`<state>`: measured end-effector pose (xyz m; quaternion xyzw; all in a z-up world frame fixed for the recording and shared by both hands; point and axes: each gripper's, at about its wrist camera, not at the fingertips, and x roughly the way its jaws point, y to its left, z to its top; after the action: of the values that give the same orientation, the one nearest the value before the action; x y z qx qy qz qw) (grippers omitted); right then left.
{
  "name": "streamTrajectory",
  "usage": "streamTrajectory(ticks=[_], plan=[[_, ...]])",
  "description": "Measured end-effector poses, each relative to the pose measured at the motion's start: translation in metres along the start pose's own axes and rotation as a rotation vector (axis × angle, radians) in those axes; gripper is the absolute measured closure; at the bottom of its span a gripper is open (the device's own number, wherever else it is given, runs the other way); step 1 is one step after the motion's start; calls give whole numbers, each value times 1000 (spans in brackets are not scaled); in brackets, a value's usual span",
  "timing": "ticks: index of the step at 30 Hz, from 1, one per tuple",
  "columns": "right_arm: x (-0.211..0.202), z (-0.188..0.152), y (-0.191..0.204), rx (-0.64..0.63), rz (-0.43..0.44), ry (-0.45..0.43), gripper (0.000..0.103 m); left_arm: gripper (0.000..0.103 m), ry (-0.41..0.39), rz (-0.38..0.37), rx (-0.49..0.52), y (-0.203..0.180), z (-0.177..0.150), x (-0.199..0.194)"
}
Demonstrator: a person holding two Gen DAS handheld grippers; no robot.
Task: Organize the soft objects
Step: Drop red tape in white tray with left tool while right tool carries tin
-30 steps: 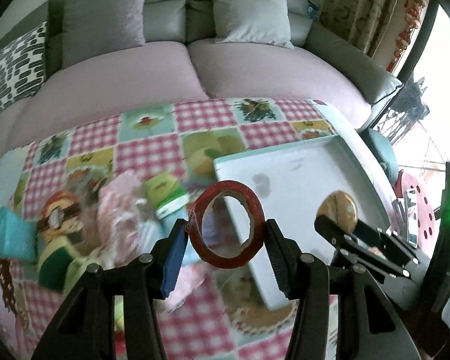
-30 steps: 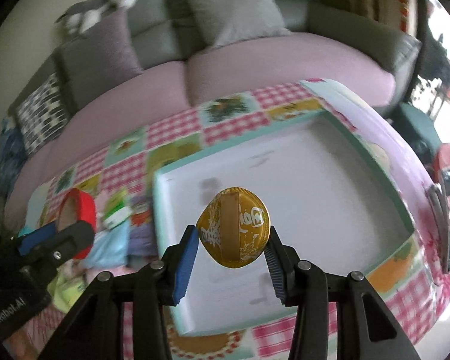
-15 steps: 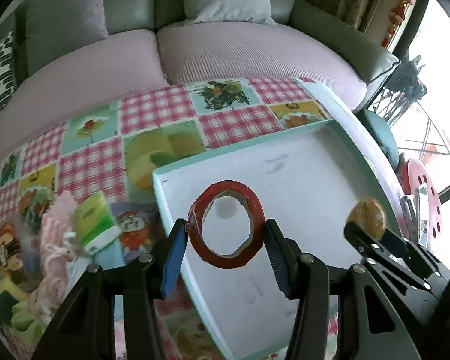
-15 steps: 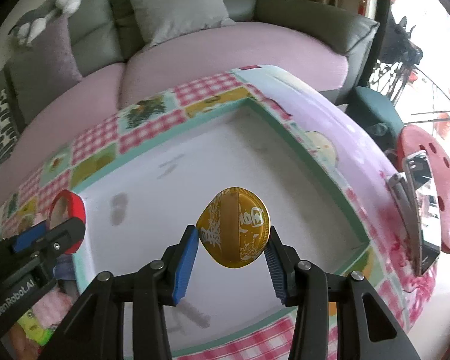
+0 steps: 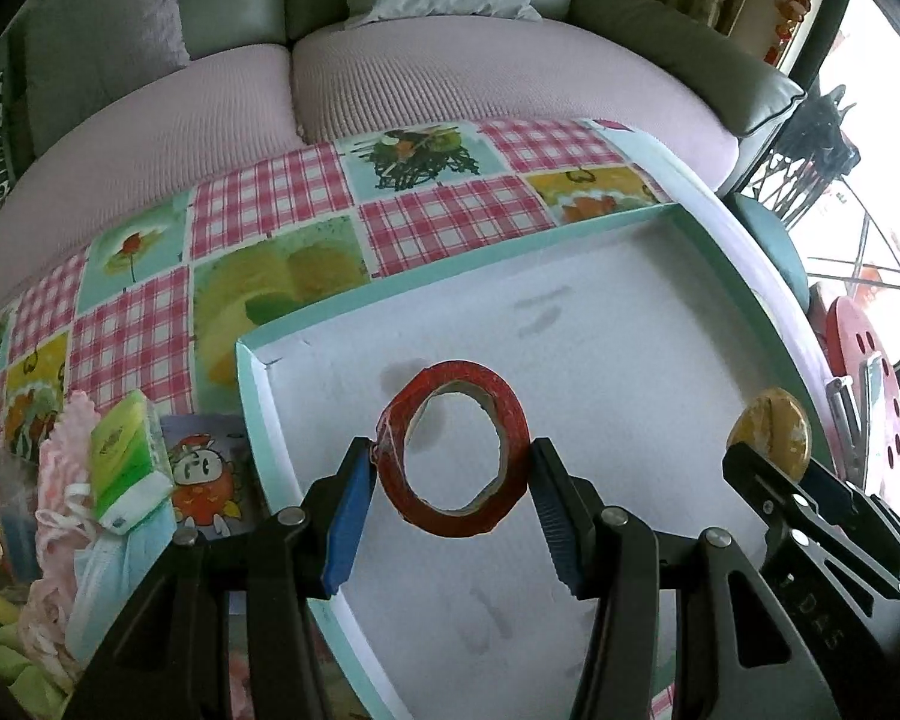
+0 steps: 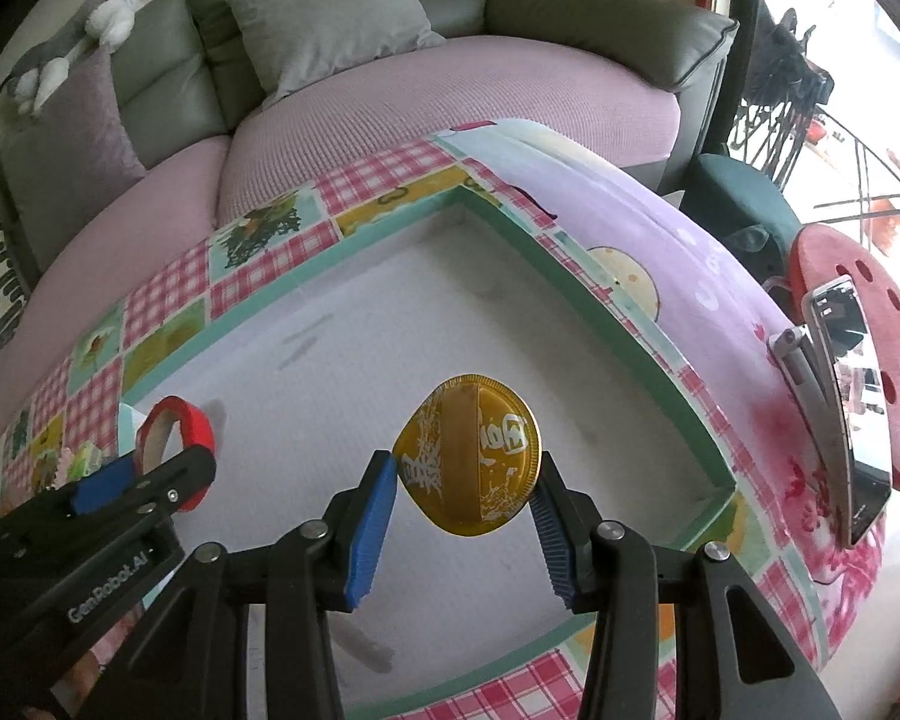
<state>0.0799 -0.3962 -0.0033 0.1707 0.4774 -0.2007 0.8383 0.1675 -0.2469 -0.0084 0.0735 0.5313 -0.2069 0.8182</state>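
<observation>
Both loads had moved in over the tray (image 5: 678,216): left gripper (image 5: 450,495) clamped on red tape roll (image 5: 455,463), right gripper (image 6: 463,501) clamped on gold pouch (image 6: 468,463), release pending.

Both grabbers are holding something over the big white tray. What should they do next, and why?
Probably lower both toward the tray floor, then let go. The left gripper is shut on the red tape roll and the right gripper on the gold disc. Both hang above the white tray, which looks empty, so neither is set down yet.
</observation>
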Motion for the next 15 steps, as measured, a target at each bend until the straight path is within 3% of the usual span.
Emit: streamTrajectory(ticks=[10, 11, 13, 15], plan=[[-3, -2, 6, -33, 10, -5, 54, 48, -7, 17, -20, 2, 1, 1], [-4, -1, 7, -35, 11, -5, 53, 47, -9, 14, -27, 4, 1, 0], [-6, -2, 7, -40, 7, -7, 53, 33, -13, 14, -38, 7, 2, -2], [-8, -2, 8, -49, 5, -12, 52, 32, -23, 21, -47, 10, 3, -6]])
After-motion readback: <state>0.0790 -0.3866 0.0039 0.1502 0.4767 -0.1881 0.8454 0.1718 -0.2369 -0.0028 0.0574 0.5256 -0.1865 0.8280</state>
